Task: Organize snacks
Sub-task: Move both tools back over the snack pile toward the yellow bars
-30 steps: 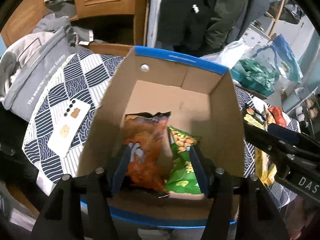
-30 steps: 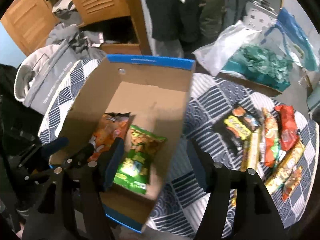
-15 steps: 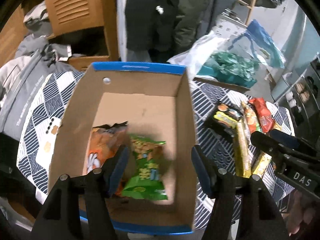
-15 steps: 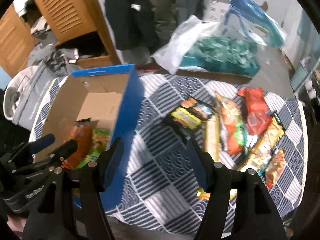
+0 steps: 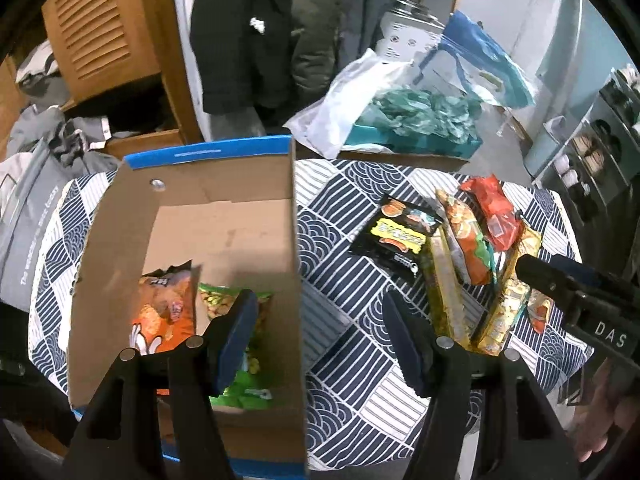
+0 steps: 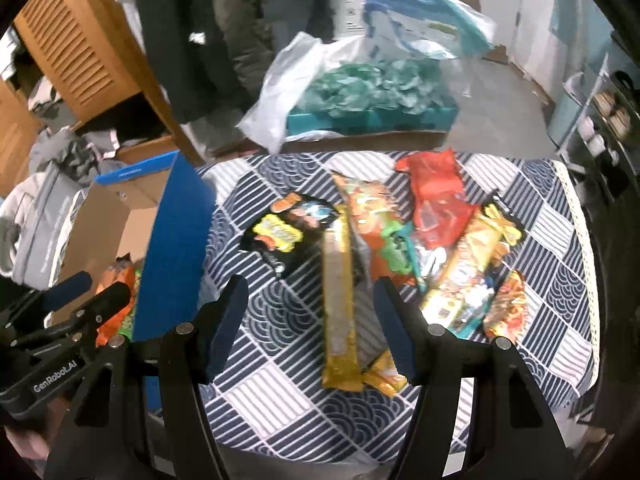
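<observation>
A cardboard box [image 5: 224,152] with a blue rim stands on the left of the patterned tablecloth [image 5: 344,196]. Inside it lie an orange bag [image 5: 164,312] and a green bag [image 5: 224,304]. My left gripper [image 5: 316,308] hangs open and empty above the box's right wall, one finger over the green bag, the other over the cloth. Loose snacks lie to the right: a black packet [image 6: 288,228], a long gold packet [image 6: 338,300], an orange packet [image 6: 376,224] and a red bag [image 6: 436,196]. My right gripper [image 6: 310,292] is open above the gold packet, holding nothing.
Behind the table stand a teal tray of green plastic [image 6: 372,92], a white bag [image 6: 288,80] and a person in dark clothes [image 5: 248,32]. A grey bag [image 5: 28,216] and a wooden cabinet [image 5: 100,36] are at the left. Shelves [image 5: 592,156] are at the right.
Both grippers have moved right. The left went from over the two bags in the box to astride its right wall. The right went from the box's edge to above the loose snacks.
</observation>
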A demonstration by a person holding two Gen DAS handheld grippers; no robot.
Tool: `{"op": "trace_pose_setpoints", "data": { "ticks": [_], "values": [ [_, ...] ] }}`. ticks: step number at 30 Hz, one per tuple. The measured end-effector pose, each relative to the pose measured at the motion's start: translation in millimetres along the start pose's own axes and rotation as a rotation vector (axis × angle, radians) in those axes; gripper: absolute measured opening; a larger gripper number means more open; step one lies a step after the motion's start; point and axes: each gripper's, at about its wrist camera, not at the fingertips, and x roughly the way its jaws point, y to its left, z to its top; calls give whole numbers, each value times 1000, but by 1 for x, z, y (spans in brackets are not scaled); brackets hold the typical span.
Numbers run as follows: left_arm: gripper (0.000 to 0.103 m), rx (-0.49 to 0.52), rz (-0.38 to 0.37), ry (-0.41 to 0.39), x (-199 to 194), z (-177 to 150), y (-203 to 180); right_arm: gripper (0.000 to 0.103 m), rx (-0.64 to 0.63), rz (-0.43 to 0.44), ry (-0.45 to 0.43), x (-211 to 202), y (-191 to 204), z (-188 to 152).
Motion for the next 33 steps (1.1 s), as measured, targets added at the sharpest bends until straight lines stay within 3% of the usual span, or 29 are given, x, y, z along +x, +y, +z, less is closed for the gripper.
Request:
{"op": "trace_pose_setpoints", "data": {
  "ticks": [19,33],
  "values": [
    [66,102,3,88,41,-1,-73,66,131,-97,48,20,-83,-17],
    [66,170,32,166,92,-13,-113,66,188,-158,160,72,-115,-31]
  ]
}}
